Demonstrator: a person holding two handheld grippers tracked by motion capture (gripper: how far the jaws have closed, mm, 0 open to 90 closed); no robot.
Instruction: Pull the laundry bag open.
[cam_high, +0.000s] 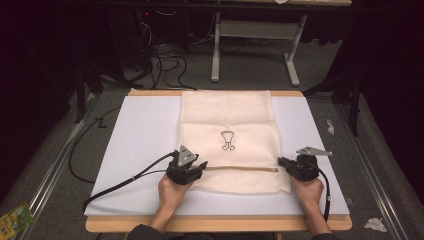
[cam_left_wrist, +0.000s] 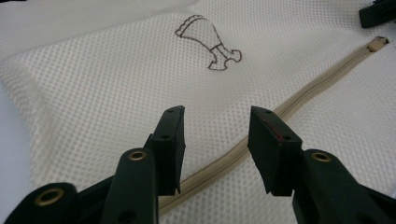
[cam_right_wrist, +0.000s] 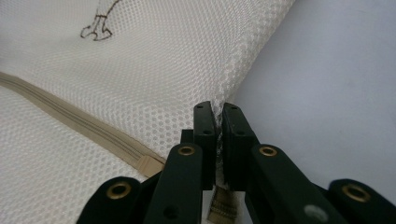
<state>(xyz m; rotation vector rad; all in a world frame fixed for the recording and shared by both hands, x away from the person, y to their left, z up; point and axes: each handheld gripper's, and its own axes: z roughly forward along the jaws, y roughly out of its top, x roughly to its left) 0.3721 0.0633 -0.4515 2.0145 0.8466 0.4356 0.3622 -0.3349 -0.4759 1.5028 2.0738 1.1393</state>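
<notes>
Cream mesh laundry bag (cam_high: 232, 140) lies flat on the white tabletop (cam_high: 140, 135), its tan zipper (cam_high: 240, 169) running across the near part. Right tool (cam_right_wrist: 218, 119) is clamped on the bag's edge at the zipper's right end. Left tool (cam_left_wrist: 215, 126) is spread wide, holding nothing, over the zipper's left end. Brown outline drawing (cam_high: 227, 139) sits beyond the zipper.
</notes>
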